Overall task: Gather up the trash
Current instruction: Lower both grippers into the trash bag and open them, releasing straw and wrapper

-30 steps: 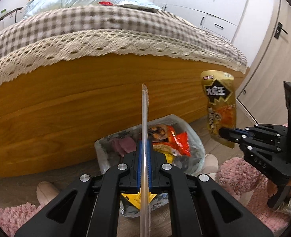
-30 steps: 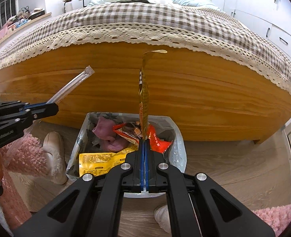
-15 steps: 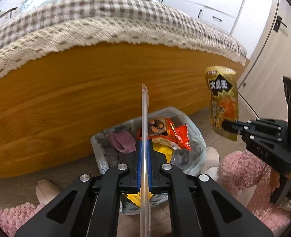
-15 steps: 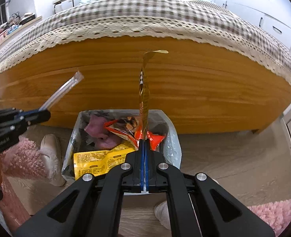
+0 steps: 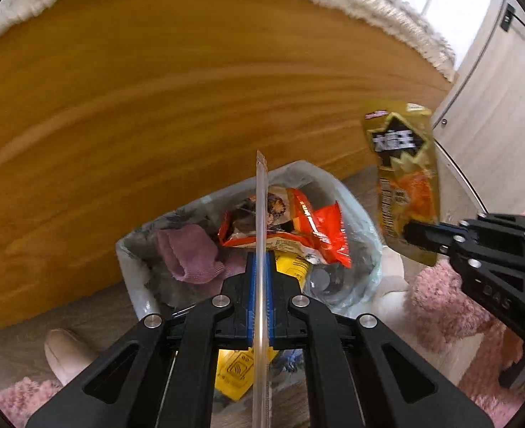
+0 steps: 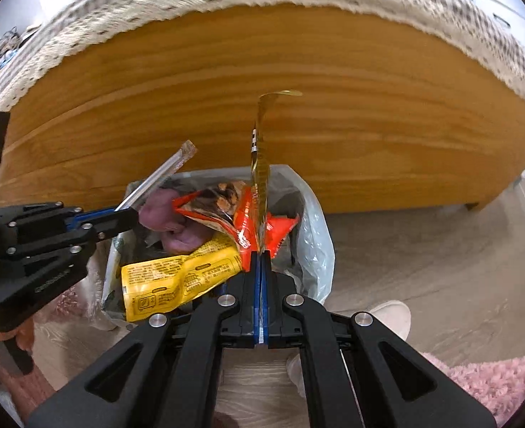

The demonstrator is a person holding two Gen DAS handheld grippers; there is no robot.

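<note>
Both grippers have come down closer to the bin since a second ago, and the bed looks bigger and fills the top of each view.

Biggest is the bed (image 5: 162,82), with its wooden side and lace edge. Below it is the floor (image 6: 423,249) with pink fluffy rugs. On the floor, right by the bed, stands the bin (image 5: 134,267) with a clear bag inside. It already holds a red bag, a yellow bag and a purple sock.

Next come the grippers. The left gripper (image 5: 260,267) is shut tight on a thin clear wrapper (image 5: 261,221). The right gripper (image 6: 260,264) is shut tight on a gold bag (image 5: 403,182).

I think this is the drop step. Both bits of trash hang over or near the bin, but they are not in it yet. Next, each gripper should get right over the bin's mouth and then open.

The wrapper is long and thin. Its long side runs straight out along the left gripper, toward the bed. The gold bag stands tall, held by its bottom edge, with its top end up.
</note>
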